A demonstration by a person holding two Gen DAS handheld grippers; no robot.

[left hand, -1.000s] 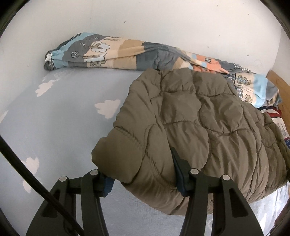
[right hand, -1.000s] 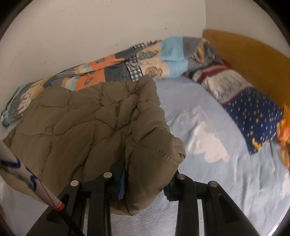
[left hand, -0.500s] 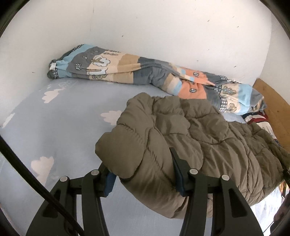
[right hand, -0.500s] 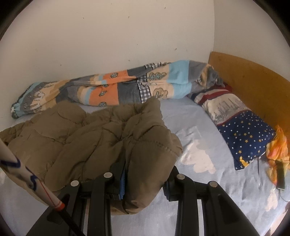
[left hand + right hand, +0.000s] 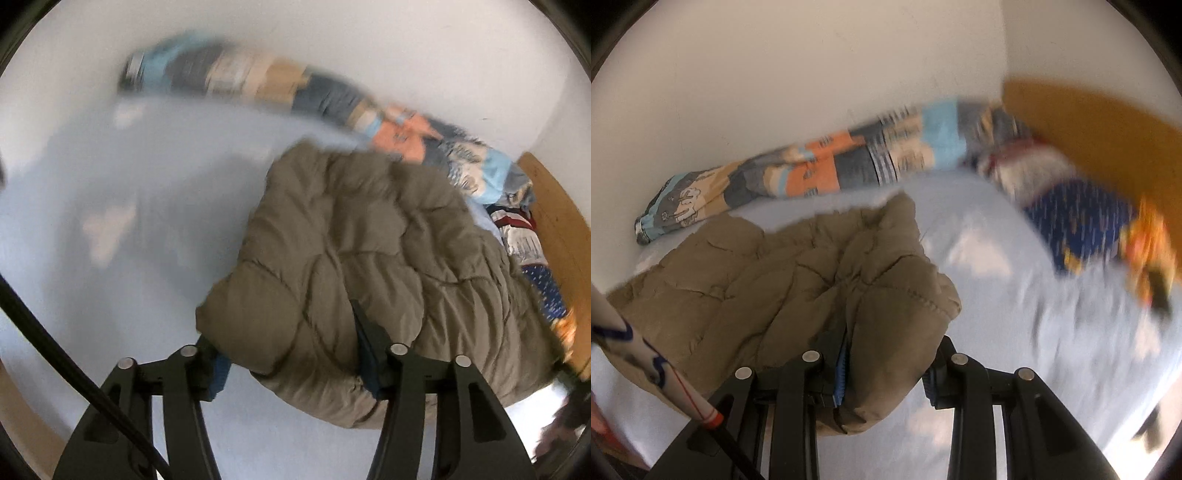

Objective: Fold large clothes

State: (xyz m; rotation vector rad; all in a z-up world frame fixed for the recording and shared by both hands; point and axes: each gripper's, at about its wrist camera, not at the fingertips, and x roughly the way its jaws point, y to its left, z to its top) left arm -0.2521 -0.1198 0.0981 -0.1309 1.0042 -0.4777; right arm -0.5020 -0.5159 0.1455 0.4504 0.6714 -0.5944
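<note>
**Quilted jacket gripped at two corners over the bed**

Bedsheet (image 5: 110, 295), pale blue with white cloud shapes, fills most of both views and runs up to a white wall (image 5: 812, 74). Along the foot of that wall lies a rolled patchwork blanket (image 5: 820, 170) in orange, grey, cream and light blue. A wooden headboard (image 5: 1089, 122) closes the far end of the bed, with a dark blue starred pillow (image 5: 1086, 225) in front of it; both are smeared by blur.

The olive quilted jacket (image 5: 369, 266) is bunched on the sheet, near the blanket roll and well apart from the pillow. One thick padded corner sits between the fingers of the left gripper (image 5: 291, 354), whose jaws have just been opening; the padding still fills the gap and bulges over both pads, so the hold looks kept. The opposite corner is pinched in the right gripper (image 5: 886, 369), its jaws closed on a folded edge that hangs down between the fingers.

A white cable with blue marks (image 5: 635, 347) crosses the lower left of the right wrist view.
</note>
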